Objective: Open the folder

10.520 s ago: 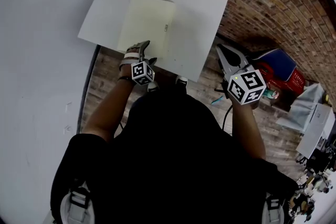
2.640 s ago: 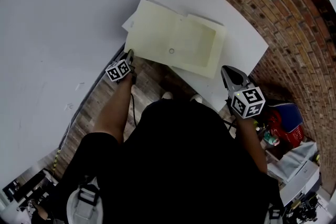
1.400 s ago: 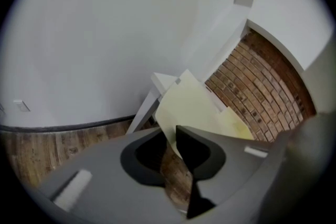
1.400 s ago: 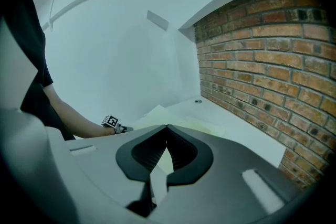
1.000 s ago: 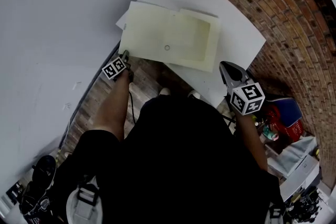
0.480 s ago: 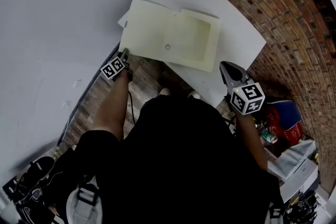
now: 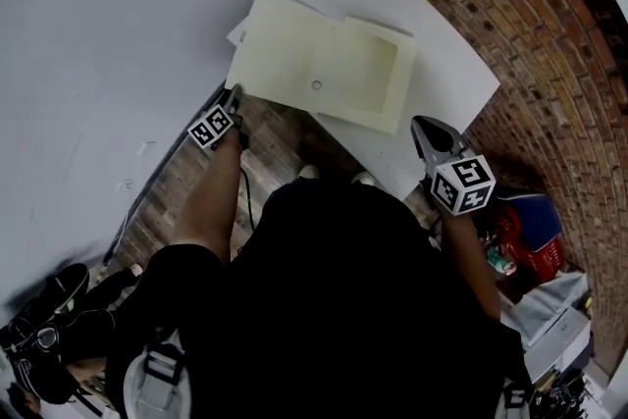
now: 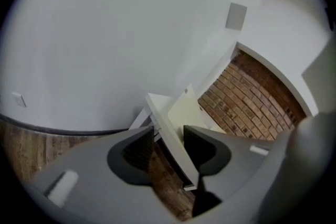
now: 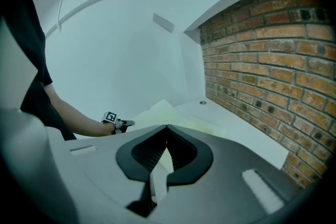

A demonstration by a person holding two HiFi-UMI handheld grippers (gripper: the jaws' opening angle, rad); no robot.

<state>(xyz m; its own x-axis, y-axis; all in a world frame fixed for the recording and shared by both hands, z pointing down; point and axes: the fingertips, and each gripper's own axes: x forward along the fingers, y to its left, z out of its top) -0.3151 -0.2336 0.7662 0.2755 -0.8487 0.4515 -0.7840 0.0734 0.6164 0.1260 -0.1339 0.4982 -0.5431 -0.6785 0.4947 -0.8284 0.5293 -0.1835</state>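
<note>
A pale yellow folder [image 7: 324, 64] lies spread open on the white table [image 7: 446, 54], its left cover hanging past the table's left edge. My left gripper [image 7: 234, 95] is at that cover's near-left corner. In the left gripper view its jaws [image 8: 168, 136] are opening; the table edge and the folder [image 8: 185, 110] show in the gap, and the pads press on nothing. My right gripper [image 7: 420, 125] hovers off the table's near-right edge, shut and empty; its tips [image 9: 167, 127] meet in the right gripper view, with the folder [image 9: 163, 113] beyond.
A brick wall [image 7: 510, 15] runs behind and right of the table; a white wall is on the left. Wooden floor [image 7: 196, 182] lies below. A red and blue bag [image 7: 525, 231] sits on the floor at right. Dark shoes [image 7: 49, 309] lie at bottom left.
The folder, closed in the earliest frame, now lies spread open. Over the last second my left gripper stays at the cover's near-left corner, slightly higher. The right gripper has not moved.
</note>
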